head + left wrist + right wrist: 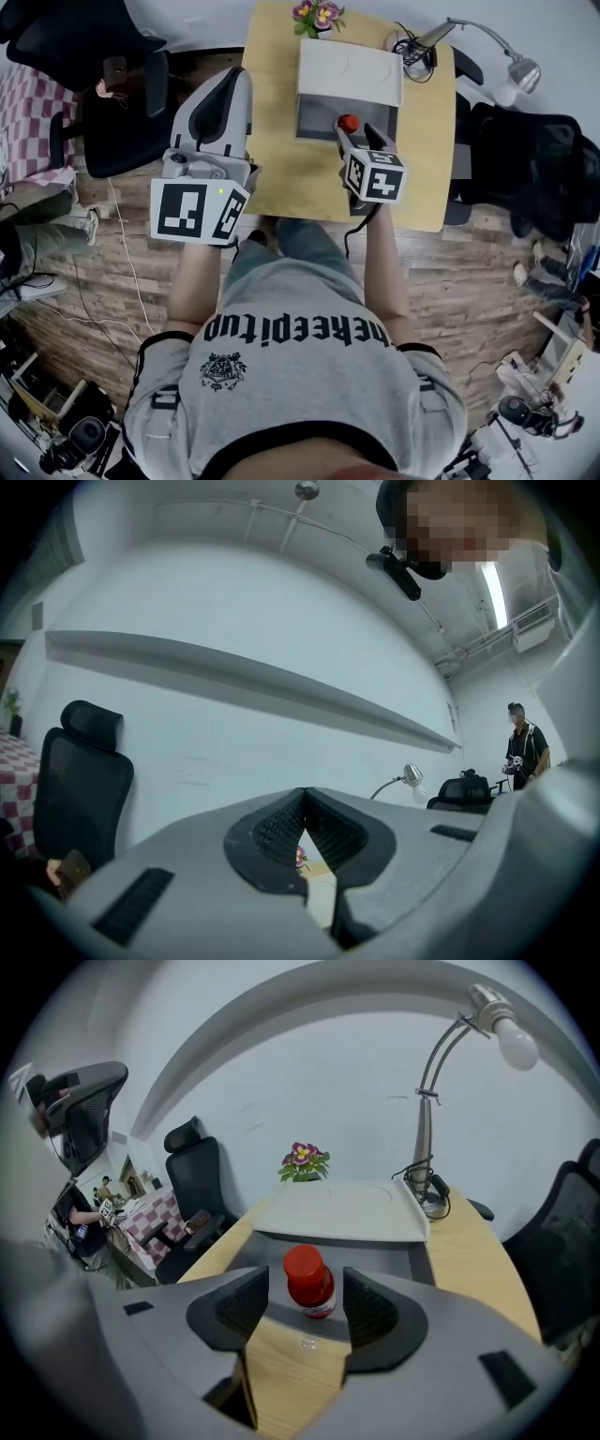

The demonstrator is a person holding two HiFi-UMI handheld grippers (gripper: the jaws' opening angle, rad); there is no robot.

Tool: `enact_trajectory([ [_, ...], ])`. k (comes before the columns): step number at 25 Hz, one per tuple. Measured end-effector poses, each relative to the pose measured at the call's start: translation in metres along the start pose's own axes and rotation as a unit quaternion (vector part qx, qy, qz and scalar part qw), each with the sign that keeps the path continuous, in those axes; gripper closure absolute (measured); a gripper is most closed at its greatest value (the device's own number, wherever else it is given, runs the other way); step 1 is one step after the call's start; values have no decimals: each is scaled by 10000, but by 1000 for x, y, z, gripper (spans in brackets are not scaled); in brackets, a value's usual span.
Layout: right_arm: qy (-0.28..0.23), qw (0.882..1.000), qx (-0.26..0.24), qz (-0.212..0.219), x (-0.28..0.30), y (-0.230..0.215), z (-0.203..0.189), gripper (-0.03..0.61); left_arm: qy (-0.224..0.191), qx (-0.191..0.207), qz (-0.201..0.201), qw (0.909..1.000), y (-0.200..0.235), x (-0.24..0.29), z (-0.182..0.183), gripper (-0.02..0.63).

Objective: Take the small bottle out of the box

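A small bottle (348, 123) (308, 1283) with a red cap stands upright at the grey front part of the white box (349, 70) (342, 1208) on the wooden table (291, 169). I cannot tell whether it rests on that grey surface or on the table just before it. My right gripper (359, 131) (305, 1297) is open, one jaw on each side of the bottle, and the pads stand clear of it. My left gripper (241, 81) (302, 795) is shut on nothing, held at the table's left edge and pointing up at the wall.
A flower pot (317, 17) (302, 1160) stands behind the box and a desk lamp (487, 42) (436, 1082) at the back right corner. Black office chairs (122, 84) (530, 159) flank the table. A person (518, 747) stands far off.
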State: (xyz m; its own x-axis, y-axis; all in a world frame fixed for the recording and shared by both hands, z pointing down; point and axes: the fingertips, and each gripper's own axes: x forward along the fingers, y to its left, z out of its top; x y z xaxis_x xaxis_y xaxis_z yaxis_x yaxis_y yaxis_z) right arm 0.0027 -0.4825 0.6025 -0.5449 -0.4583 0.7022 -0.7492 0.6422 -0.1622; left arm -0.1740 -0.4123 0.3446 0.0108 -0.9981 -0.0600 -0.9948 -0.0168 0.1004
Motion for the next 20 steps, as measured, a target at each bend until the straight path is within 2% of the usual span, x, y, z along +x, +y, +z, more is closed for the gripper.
enact_trajectory([
  [11, 739, 9969, -285, 10, 29, -3, -10, 347, 101, 29, 212, 9997, 10, 5, -8, 609],
  [20, 1145, 9926, -397, -56, 48, -9, -20, 347, 128, 54, 402, 9991, 18, 6, -10, 609],
])
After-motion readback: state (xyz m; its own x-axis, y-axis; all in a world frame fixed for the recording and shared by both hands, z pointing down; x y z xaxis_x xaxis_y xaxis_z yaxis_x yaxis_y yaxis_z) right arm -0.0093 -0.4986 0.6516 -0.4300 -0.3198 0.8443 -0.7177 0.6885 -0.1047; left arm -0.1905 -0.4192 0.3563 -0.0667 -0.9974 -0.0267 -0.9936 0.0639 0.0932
